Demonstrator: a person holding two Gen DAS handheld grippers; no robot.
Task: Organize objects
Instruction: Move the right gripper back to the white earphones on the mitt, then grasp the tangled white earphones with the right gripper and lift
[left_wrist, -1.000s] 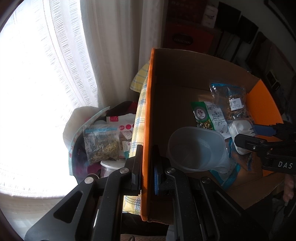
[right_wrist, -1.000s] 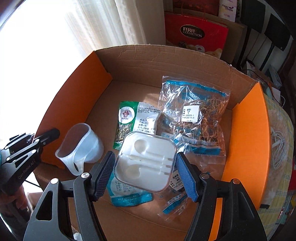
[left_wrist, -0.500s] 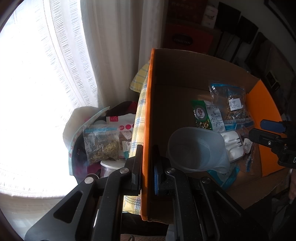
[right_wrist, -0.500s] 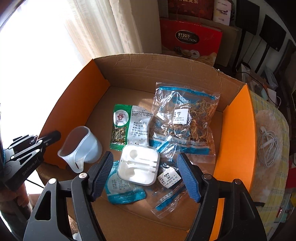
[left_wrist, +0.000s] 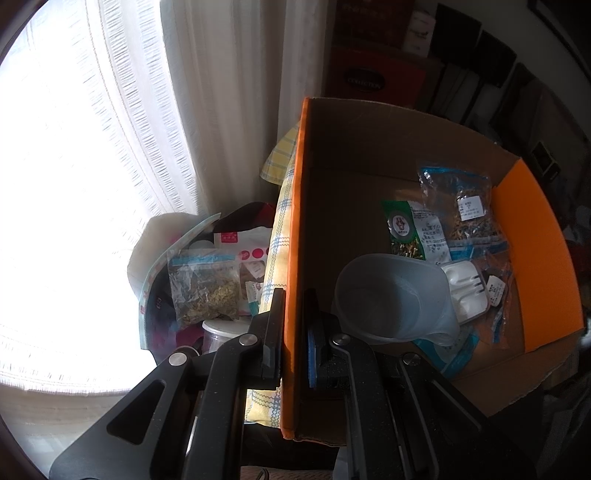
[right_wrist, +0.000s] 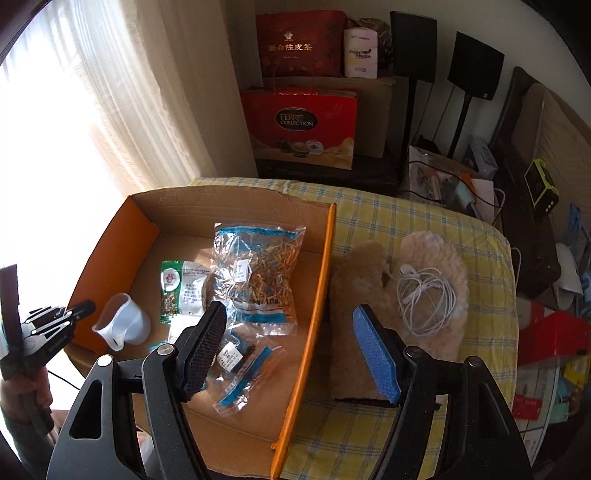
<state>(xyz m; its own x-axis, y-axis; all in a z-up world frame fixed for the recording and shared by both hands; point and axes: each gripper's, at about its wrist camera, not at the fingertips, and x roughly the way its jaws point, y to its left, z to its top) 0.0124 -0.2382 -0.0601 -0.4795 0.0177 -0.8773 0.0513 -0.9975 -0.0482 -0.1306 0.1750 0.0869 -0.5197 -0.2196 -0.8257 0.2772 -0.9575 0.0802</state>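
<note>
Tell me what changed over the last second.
The right gripper let go of the white case, leaving it in the cardboard box, then drew back up with jaws empty. The left gripper stayed clamped on the box's wall; the cup and packets kept their places.

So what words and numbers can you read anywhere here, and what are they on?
"FERRE... COLLECTION": red gift box, the first word cut short.
"COLLECTION": the same box, dim, in the left wrist view.
"新会陈皮茶": dark red box.
"10g": big clear herb bag.
White box, green packet, small bag labels: too small to read.
</note>
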